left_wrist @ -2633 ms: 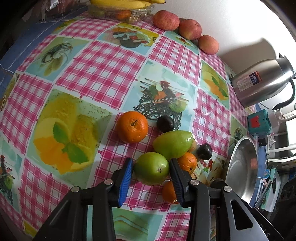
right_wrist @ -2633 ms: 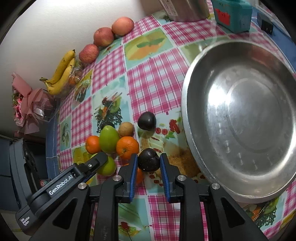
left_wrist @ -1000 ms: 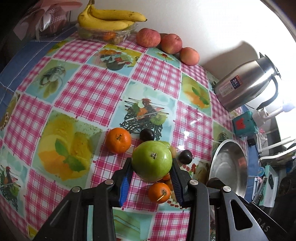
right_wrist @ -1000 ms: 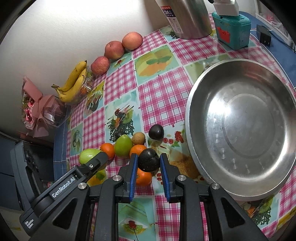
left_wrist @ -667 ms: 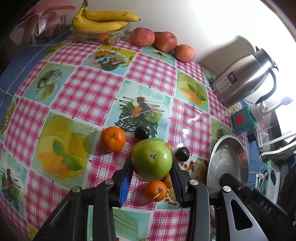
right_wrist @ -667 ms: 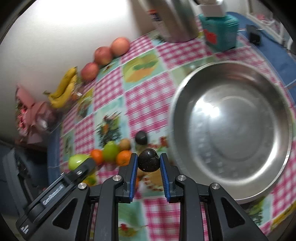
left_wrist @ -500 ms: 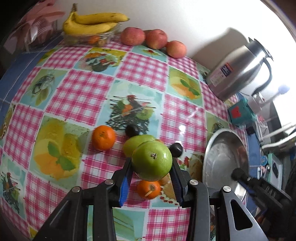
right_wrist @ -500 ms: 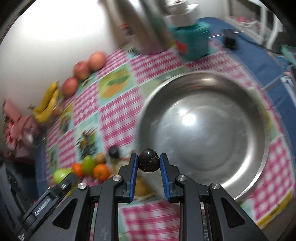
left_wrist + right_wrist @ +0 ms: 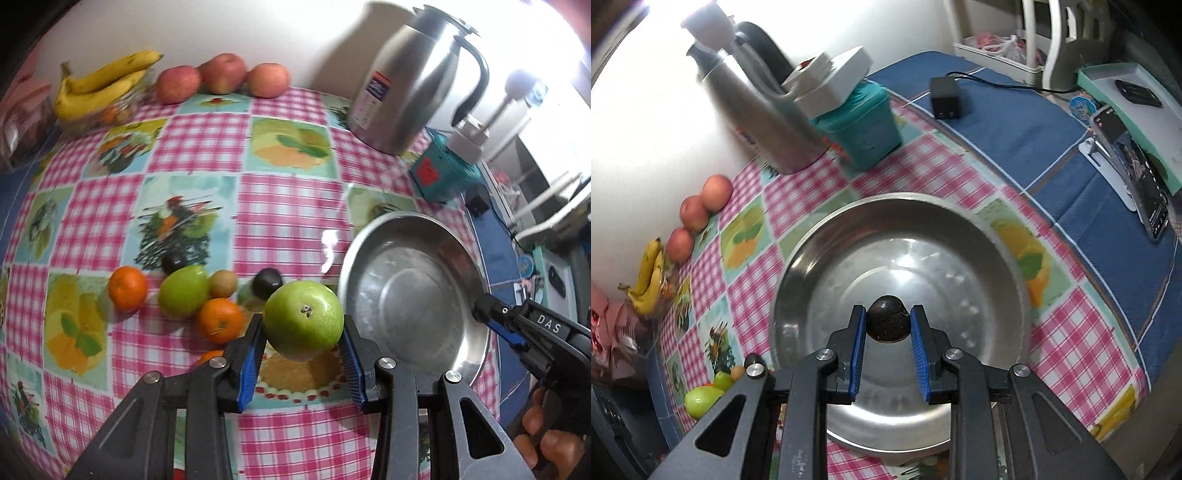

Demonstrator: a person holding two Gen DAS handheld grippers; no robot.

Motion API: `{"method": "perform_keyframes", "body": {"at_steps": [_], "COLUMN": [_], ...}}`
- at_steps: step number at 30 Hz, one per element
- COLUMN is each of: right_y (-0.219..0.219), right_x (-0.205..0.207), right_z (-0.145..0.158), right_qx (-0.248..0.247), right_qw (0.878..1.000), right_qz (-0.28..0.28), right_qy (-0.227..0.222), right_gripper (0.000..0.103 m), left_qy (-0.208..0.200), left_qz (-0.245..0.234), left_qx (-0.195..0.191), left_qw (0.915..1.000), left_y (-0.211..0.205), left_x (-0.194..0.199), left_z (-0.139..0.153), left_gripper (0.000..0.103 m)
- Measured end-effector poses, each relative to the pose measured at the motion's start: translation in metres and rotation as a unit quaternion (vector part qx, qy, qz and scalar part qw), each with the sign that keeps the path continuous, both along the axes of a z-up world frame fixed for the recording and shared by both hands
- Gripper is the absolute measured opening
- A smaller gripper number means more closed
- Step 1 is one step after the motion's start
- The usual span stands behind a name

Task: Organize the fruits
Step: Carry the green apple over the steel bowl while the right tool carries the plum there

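Between the blue fingers (image 9: 349, 360) of our left gripper (image 9: 303, 363) we are holding a green apple (image 9: 303, 320) tightly, lifted above the checked cloth (image 9: 288, 206) of the desk, just beside the rim of the steel basin (image 9: 413, 295). Our right gripper (image 9: 888, 356) is clenching a small dark fruit (image 9: 887, 324) between its fingers (image 9: 857, 347), and it is hanging over the inside of the same basin (image 9: 960, 258); the fruit is not touching the metal as far as we can tell.

On the cloth to the left of the apple, the other fruits are lying in a loose group: a green pear-shaped fruit (image 9: 183, 291), a small brown fruit (image 9: 222, 283) touching it, an orange (image 9: 221, 319) in front of them, another orange (image 9: 127, 288) a little apart on the left, and two dark fruits (image 9: 268, 283), one of them half hidden behind the green one (image 9: 173, 262). One more orange (image 9: 208, 357) is showing only partly behind our left finger.

At the far edge, near the wall, three red apples (image 9: 221, 78) are sitting in a row, and a bunch of bananas (image 9: 101, 86) is resting on a clear container. A steel jug (image 9: 413, 85) is standing behind the basin, with a teal box (image 9: 864, 125) beside it. From the left view we are also seeing the right gripper at the right edge, with a hand (image 9: 543, 439) around its handle.
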State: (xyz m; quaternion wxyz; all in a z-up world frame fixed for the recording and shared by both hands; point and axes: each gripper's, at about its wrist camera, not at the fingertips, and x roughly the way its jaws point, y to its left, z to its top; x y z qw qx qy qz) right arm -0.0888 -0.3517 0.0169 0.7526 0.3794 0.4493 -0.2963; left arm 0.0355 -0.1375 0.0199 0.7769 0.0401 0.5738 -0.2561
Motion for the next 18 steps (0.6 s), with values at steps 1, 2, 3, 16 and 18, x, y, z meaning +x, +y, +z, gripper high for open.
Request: {"method": "perform_keyframes", "body": {"at_steps": [1, 2, 3, 16, 18], "right_y": [-0.003, -0.005, -0.008, -0.027, -0.03], "right_x": [-0.001, -0.002, -0.004, -0.01, -0.01], "right_z": [-0.001, -0.001, -0.001, -0.004, -0.009], "right_qx": [0.002, 0.003, 0.006, 0.0, 0.002], "right_qw": [1.0, 1.0, 1.0, 1.0, 0.999], "right_qz": [-0.004, -0.006, -0.01, -0.028, -0.029], "right_qy": [0.0, 0.0, -0.002, 0.005, 0.012], "right_gripper": [0.025, 0.025, 0.025, 0.025, 0.025], "left_qy": [-0.002, -0.005, -0.007, -0.024, -0.022], "left_qz": [-0.007, -0.014, -0.02, -0.095, -0.103], "left_qx": [0.003, 0.006, 0.008, 0.04, 0.044], "left_qw": [1.0, 0.9999, 0.9997, 0.9943, 0.9935], "left_y": [-0.006, -0.013, -0.019, -0.095, -0.103], "left_x": [-0.002, -0.003, -0.005, -0.024, -0.026], "left_z": [0.001, 0.001, 0.002, -0.006, -0.012], "left_gripper": [0.042, 0.042, 0.042, 0.042, 0.042]}}
